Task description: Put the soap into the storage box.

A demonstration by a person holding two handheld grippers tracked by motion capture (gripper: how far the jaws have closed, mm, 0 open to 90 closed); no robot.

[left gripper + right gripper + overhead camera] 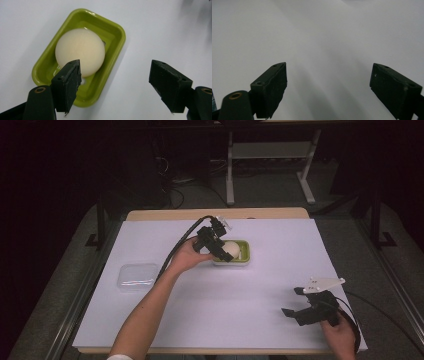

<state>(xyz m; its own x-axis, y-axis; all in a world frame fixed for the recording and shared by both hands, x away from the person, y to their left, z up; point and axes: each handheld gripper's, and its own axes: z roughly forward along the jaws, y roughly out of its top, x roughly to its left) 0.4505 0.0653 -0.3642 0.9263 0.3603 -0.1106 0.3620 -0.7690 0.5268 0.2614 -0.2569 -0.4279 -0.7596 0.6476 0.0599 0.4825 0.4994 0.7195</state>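
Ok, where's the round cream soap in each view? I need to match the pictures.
High view: soap above centre, in the green dish, by the left gripper.
Left gripper view: soap upper left, in the dish.
Right gripper view: not there.
Shared landmark: the white table sheet.

A white sheet covers the wooden counter (215, 214), which stands on a grey floor (265, 190) in a dark room, with a white metal frame (272, 155) and tangled black cables (175, 185) behind.

Ball (80, 51) in dish (117, 37)
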